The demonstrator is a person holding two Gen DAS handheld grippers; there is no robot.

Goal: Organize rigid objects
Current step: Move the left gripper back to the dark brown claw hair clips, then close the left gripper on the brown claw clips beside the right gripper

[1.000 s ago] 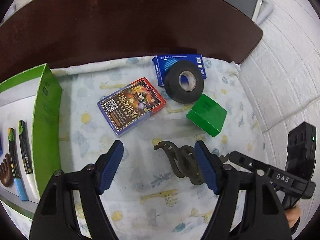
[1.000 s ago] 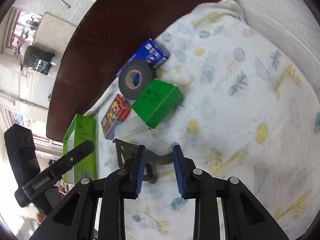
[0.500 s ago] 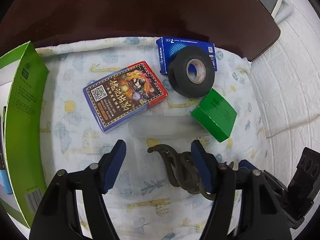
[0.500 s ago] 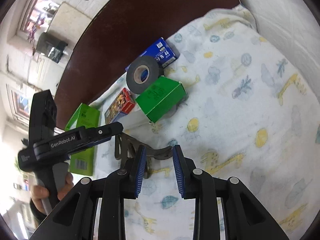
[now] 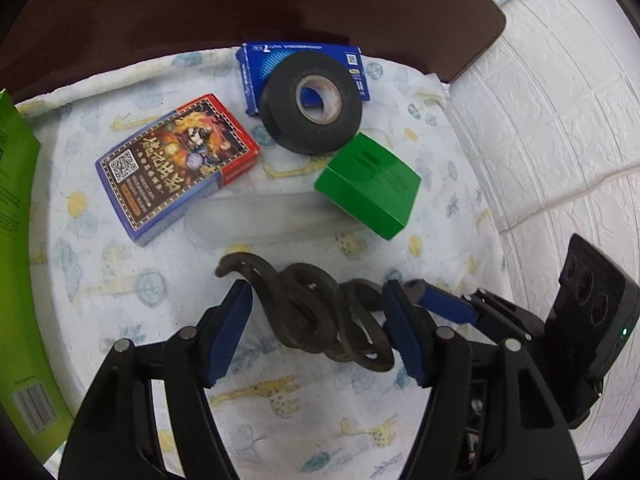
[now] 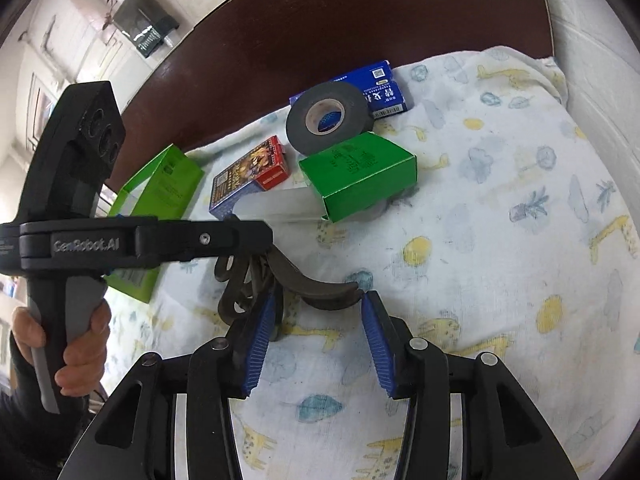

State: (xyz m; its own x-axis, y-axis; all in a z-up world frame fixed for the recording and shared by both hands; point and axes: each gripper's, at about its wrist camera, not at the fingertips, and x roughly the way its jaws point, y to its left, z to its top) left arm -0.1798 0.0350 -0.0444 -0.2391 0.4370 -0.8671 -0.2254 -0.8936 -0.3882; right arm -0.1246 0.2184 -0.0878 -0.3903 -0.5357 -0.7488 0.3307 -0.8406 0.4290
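Hair claw (image 5: 316, 312) | both hand-held grippers angled down, straddling it, unclamped; right just widened

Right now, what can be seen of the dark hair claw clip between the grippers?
The hair claw clip is dark brown, matte, plastic-looking, built of looping curved bands with a hooked tip. It lies on the printed cloth, near a clear case. The left gripper straddles it; contact is unclear. The right gripper, jaws just opening, frames one end.
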